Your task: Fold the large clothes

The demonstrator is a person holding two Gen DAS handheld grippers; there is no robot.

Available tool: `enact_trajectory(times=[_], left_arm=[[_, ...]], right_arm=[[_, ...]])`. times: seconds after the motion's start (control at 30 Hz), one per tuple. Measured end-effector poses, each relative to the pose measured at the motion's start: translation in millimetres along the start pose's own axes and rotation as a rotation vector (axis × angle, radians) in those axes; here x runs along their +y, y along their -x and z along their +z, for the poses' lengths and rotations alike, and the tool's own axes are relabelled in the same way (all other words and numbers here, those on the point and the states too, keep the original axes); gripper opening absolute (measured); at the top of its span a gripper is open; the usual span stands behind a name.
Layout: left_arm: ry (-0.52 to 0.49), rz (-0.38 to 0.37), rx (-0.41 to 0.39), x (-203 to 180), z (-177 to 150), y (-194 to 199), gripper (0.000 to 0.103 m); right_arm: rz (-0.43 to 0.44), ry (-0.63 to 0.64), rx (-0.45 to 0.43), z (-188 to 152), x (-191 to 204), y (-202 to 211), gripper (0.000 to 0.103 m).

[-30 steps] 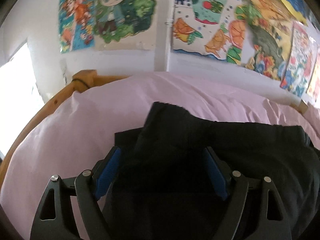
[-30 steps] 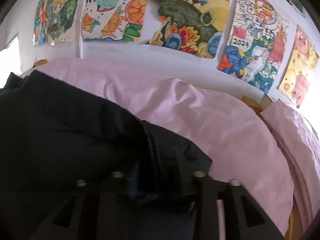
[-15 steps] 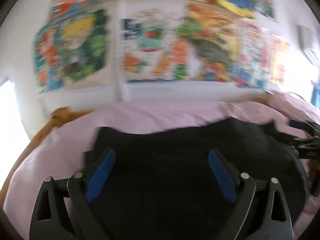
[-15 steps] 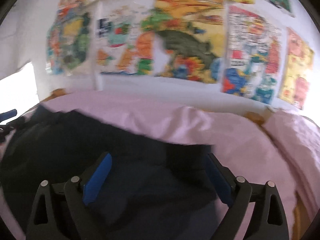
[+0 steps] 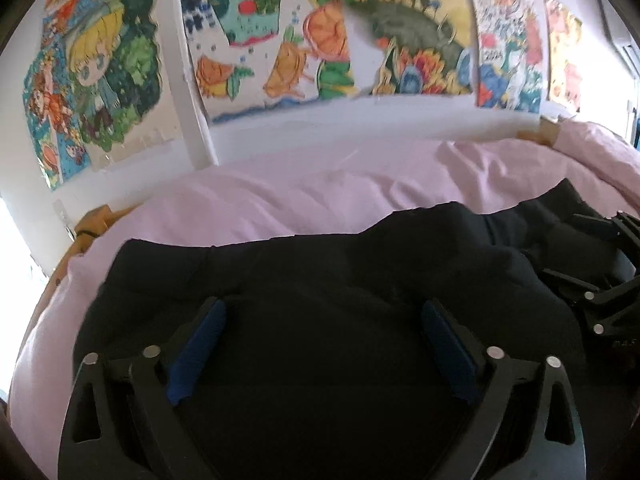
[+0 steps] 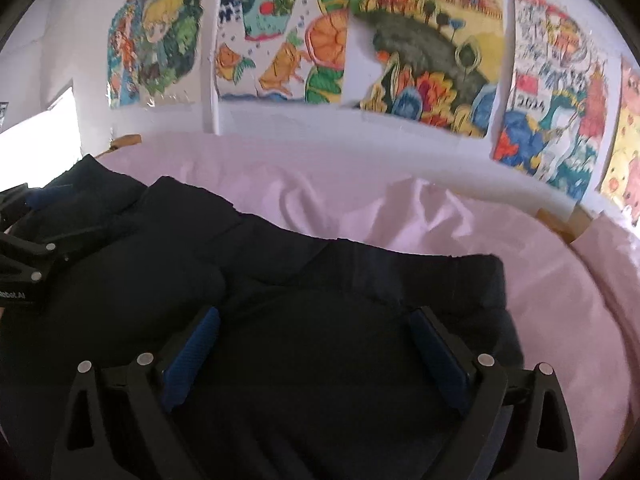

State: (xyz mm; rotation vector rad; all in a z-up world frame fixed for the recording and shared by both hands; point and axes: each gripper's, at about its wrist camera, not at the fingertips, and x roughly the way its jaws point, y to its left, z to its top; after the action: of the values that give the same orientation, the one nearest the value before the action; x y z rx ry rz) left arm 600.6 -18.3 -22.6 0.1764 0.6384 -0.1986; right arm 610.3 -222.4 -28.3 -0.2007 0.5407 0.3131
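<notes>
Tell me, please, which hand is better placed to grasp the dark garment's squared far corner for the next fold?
Right, probably. The right tongs, jaws opening with nothing pinched, sit just short of the dark garment's squared corner on the pink sheet. The left tongs face its opposite end.

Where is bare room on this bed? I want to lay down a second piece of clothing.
Free: the pink sheet between the dark garment and the wall of drawings, and right of the garment toward the pillow. Crowded: the near middle, under both grippers.
</notes>
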Motion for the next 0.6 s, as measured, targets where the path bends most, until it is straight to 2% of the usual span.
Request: enact_trajectory(times=[0.13,0.23,0.37,0.6], left_arm=[[0.023,-0.042,0.053,12.1,1.3,-27.6,0.102],[0.029,-0.072,0.097,21.3,6.8,-46.6,0.102],[0.056,-0.088,0.117,30.6,8.6,-62.4,0.102],[-0.002,-0.006,0.140,19.8,2.7,-95.4,0.102]], right_arm=[[0.027,-0.010,0.057,0.6,-5.6,-26.8,0.103],[0.057,-0.027,0.117,4.6,-11.9,-49.5,0.103],[0.081,-0.027,0.158,8.3,-15.4,-71.5,0.103],[0.040,0.013,0.187,3.8,-1.9,-107.8,0.103]])
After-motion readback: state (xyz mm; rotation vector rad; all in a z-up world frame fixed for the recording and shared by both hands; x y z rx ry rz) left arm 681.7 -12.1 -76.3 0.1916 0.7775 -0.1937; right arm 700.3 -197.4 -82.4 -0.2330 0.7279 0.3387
